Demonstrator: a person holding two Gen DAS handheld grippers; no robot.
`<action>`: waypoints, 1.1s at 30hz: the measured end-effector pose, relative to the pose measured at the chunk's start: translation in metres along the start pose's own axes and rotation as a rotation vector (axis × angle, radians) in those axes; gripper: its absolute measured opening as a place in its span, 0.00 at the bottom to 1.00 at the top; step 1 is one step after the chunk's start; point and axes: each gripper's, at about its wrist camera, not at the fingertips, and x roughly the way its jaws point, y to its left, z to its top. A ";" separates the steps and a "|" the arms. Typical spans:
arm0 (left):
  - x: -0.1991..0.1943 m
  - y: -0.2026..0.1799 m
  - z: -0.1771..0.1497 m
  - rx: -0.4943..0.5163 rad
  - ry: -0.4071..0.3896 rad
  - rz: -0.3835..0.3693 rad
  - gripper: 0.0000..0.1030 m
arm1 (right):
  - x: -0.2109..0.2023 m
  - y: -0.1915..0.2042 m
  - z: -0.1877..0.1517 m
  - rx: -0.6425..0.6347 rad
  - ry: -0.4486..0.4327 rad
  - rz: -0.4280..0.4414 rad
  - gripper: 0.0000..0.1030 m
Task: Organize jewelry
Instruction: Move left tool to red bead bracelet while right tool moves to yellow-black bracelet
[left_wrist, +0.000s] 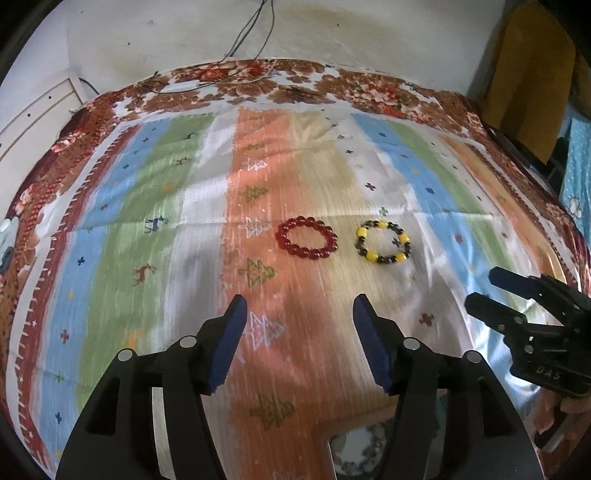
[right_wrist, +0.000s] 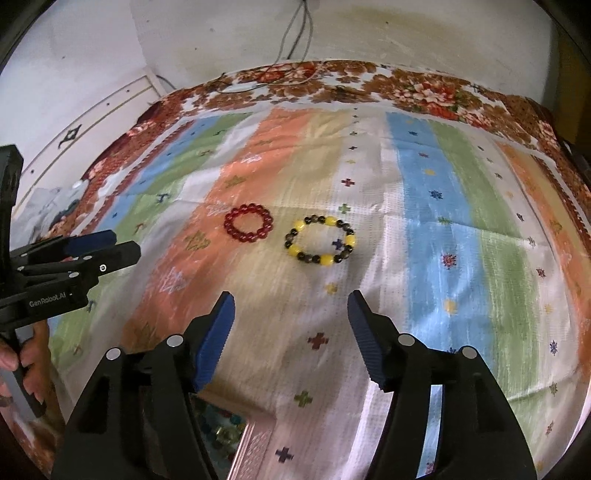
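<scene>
Both the left gripper (left_wrist: 299, 314) and right gripper (right_wrist: 290, 310) are hovering released at lower centre; red bead bracelet (left_wrist: 306, 237) and yellow-and-dark bead bracelet (left_wrist: 383, 240) are lying mid-frame, striped cloth (left_wrist: 147, 221) open around them.

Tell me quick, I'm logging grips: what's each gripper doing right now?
Left gripper: open, holding nothing.
Right gripper: open, holding nothing.

Left tongs (left_wrist: 299, 341) agape, right tongs (right_wrist: 291, 338) agape, both empty

Patterned box (right_wrist: 236, 435) cut off by bottom edge
</scene>
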 end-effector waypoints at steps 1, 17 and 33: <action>0.003 0.001 0.002 -0.005 0.003 -0.002 0.60 | 0.002 -0.001 0.002 0.004 0.000 -0.002 0.62; 0.050 0.007 0.029 -0.033 0.048 0.018 0.63 | 0.038 -0.022 0.028 0.055 0.031 -0.036 0.65; 0.101 0.012 0.048 -0.041 0.106 0.047 0.63 | 0.082 -0.039 0.042 0.086 0.094 -0.064 0.65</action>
